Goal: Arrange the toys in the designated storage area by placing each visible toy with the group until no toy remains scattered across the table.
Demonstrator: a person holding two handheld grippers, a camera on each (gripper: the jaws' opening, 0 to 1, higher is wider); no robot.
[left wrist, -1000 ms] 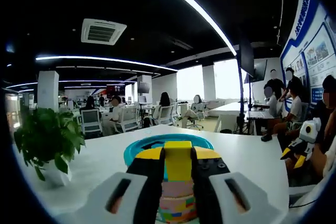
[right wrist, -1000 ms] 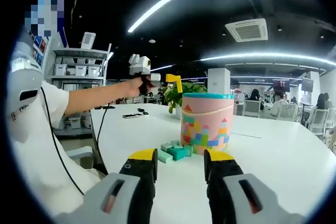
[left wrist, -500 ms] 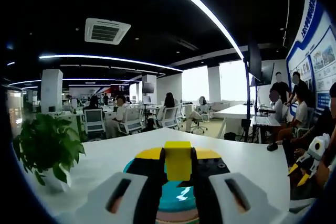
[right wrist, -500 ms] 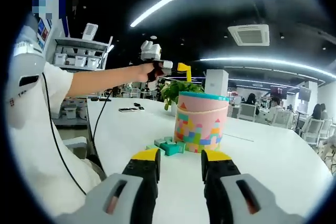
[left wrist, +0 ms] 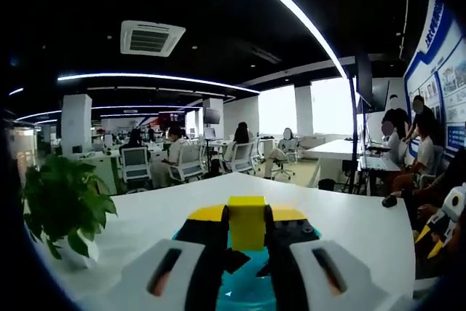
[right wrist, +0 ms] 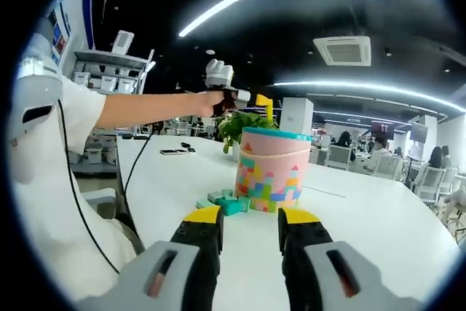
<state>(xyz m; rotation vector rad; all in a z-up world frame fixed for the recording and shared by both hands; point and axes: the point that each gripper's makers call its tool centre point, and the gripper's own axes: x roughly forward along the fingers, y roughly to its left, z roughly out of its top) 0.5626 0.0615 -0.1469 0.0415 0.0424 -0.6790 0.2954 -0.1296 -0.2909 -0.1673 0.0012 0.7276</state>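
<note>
The left gripper [left wrist: 247,218] has its fingers [left wrist: 209,242] clenched on a yellow block [left wrist: 247,221], held directly over the open mouth of the bucket [right wrist: 270,171]. Beyond the right gripper [right wrist: 250,221], whose released fingers [right wrist: 202,232] grasp nothing, teal blocks [right wrist: 226,202] lie on the bench [right wrist: 364,216] against the bucket's base. Judged risk: letting go off-centre could bounce the block off the teal rim [left wrist: 247,293] onto the bench.

Left gripper [left wrist: 247,232]: jaws closed on a yellow block [left wrist: 247,222]. In the right gripper view, the person's left arm [right wrist: 149,109] is extended level (hand wrapped round the handle). Right gripper [right wrist: 250,218]: jaws parted, nothing between them.
</note>
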